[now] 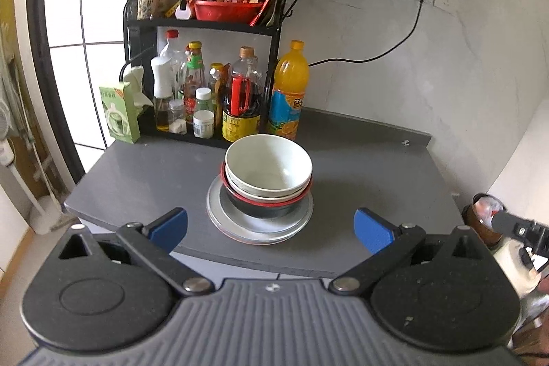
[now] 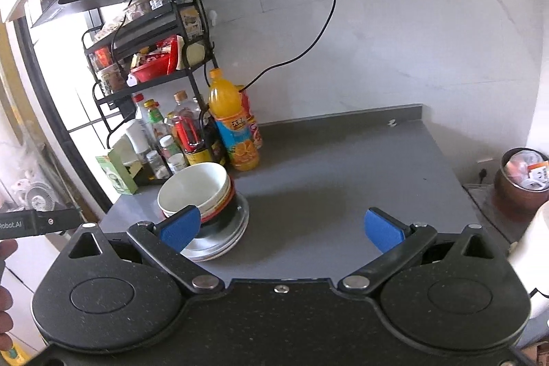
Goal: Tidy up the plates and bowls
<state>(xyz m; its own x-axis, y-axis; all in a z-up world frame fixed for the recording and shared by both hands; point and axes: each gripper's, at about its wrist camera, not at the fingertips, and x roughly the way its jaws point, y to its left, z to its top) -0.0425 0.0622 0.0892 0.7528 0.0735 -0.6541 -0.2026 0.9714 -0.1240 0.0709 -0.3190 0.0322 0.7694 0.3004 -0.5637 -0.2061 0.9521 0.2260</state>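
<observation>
Countertop (image 1: 360, 167), grey, carries stacked bowls (image 1: 269, 172) on plates (image 1: 260, 228); both claws, left (image 1: 271, 227) and right (image 2: 281, 227), gape wide, empty.

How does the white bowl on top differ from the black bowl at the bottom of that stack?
The white bowl is pale inside and out; the black bowl is dark with a red rim. The white bowl sits topmost with its inside open to view; the black bowl rests on the plates, its inside covered by bowls nested in it. Both stand upright.

"Robot.AI" stands in white on the black bar (image 2: 37, 223) left of the stacked bowls (image 2: 195, 191). The orange bottle (image 2: 233, 122) behind them carries label characters, possibly Chinese, too blurred to read.
</observation>
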